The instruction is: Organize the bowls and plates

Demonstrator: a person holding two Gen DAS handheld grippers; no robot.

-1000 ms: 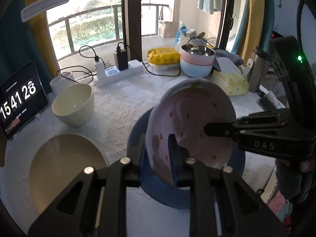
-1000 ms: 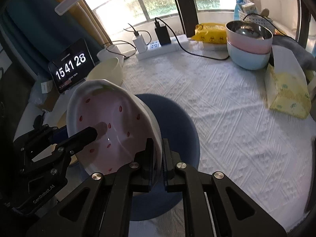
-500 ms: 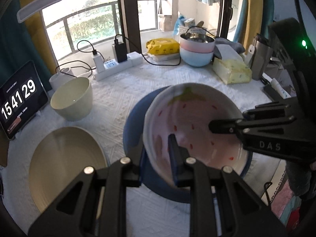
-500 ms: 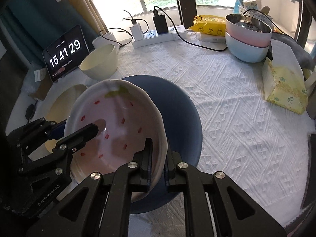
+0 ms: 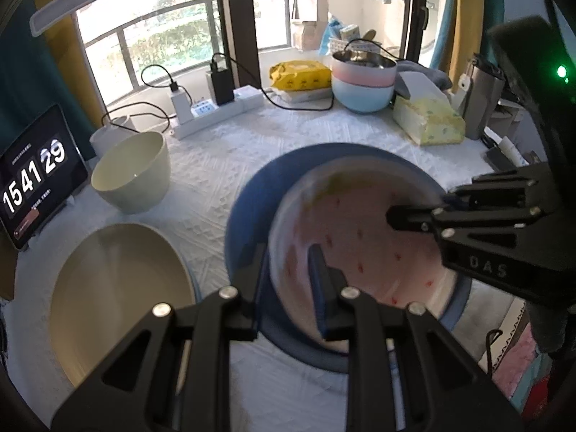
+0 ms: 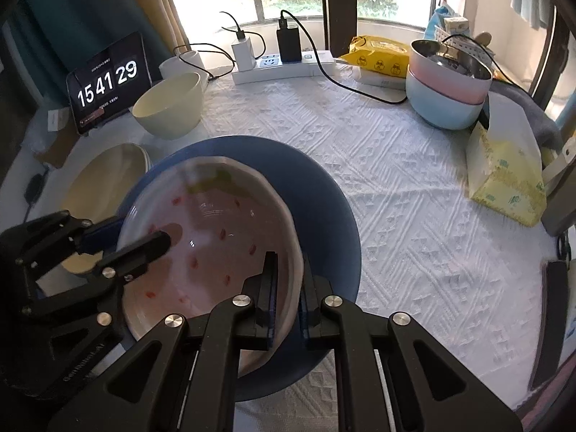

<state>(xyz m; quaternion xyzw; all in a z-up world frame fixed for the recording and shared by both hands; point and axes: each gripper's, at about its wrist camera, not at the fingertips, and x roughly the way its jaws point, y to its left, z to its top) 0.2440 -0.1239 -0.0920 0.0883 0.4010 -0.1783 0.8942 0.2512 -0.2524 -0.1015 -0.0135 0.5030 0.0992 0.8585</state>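
Note:
A pink strawberry plate (image 5: 360,237) (image 6: 216,244) with red specks lies tilted inside a wide blue plate (image 5: 273,187) (image 6: 324,208) on the white tablecloth. My right gripper (image 6: 288,280) (image 5: 424,203) is shut on its right rim, one finger inside and one outside. My left gripper (image 5: 288,277) (image 6: 138,234) straddles the opposite rim; its jaws are opening, and the plate looks blurred and loose between them. A cream bowl (image 5: 133,176) (image 6: 169,104) stands upright at the back left. A cream plate (image 5: 115,295) (image 6: 100,180) lies left of the blue one.
Stacked pink and light-blue bowls (image 5: 361,86) (image 6: 446,86) with a steel one on top stand back right, beside a yellow tissue pack (image 5: 428,122) (image 6: 504,180). A power strip (image 5: 216,111) with cables lies by the window. A tablet clock (image 5: 36,180) leans at the left edge.
The strawberry plate has swung from steeply tilted down to nearly flat inside the blue plate, both grippers lowering with it. The left jaws have widened slightly.

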